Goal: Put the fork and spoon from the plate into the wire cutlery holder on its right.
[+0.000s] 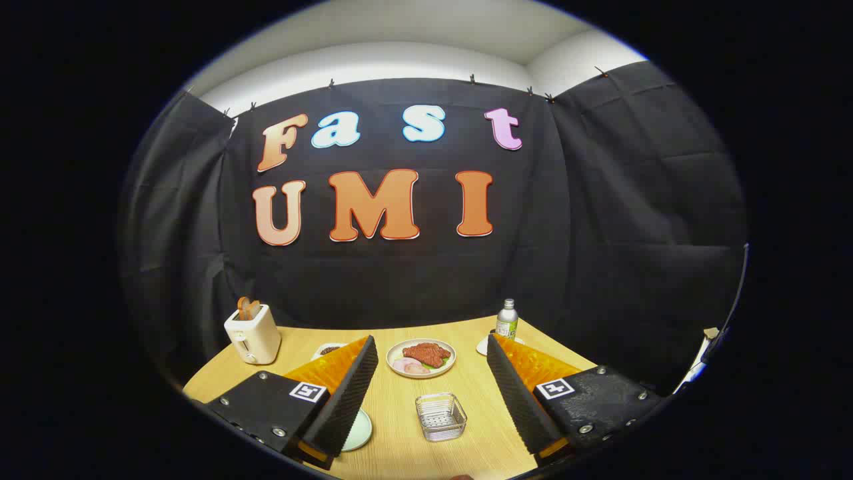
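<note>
Claw [432,393] wide open, holding nothing, above table [466,460]. Holder [440,417] between fingers looked empty. No fork/spoon made out on plate [353,432] near left finger; task prob. not begun.

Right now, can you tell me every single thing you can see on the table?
Table: one, light wood, under everything.
Toaster: one, cream, with toast in the slot, beyond the left finger.
Small dish: one, white with something dark inside, behind the left finger.
Food plate: one, pale, holding reddish meat and pink slices, beyond the fingers.
Bottle: one, pale with a silver cap, beyond the right finger.
Saucer: one, white, beside the bottle.
Wire holder: one, silvery, between the fingers.
Round plate: one, pale green, mostly hidden by the left finger.
Gripper: one, fingers wide open, holding nothing.
</note>
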Motion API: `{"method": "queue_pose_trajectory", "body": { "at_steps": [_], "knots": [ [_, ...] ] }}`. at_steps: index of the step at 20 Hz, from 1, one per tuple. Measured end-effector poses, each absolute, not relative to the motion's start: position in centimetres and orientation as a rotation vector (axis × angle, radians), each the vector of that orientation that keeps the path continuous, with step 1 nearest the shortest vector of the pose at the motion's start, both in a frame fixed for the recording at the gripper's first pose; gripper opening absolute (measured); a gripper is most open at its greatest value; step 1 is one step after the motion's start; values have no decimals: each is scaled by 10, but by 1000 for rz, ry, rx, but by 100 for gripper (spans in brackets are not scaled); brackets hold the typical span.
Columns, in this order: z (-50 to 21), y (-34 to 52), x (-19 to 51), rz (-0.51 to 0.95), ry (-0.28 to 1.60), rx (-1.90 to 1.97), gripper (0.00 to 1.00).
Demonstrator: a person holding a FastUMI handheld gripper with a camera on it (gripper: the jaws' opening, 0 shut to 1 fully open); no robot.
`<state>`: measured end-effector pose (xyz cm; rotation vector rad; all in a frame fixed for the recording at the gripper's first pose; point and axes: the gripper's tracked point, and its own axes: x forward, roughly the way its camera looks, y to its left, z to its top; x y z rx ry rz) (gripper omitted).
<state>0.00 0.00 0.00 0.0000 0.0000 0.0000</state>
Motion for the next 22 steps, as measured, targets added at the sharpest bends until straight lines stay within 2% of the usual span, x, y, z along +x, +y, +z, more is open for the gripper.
{"method": "queue_pose_trajectory", "body": {
  "at_steps": [15,22],
  "knots": [
    [-25,49,-1,74,60,-16,98],
    [-86,103,11,159,191,-44,98]
  ]
}}
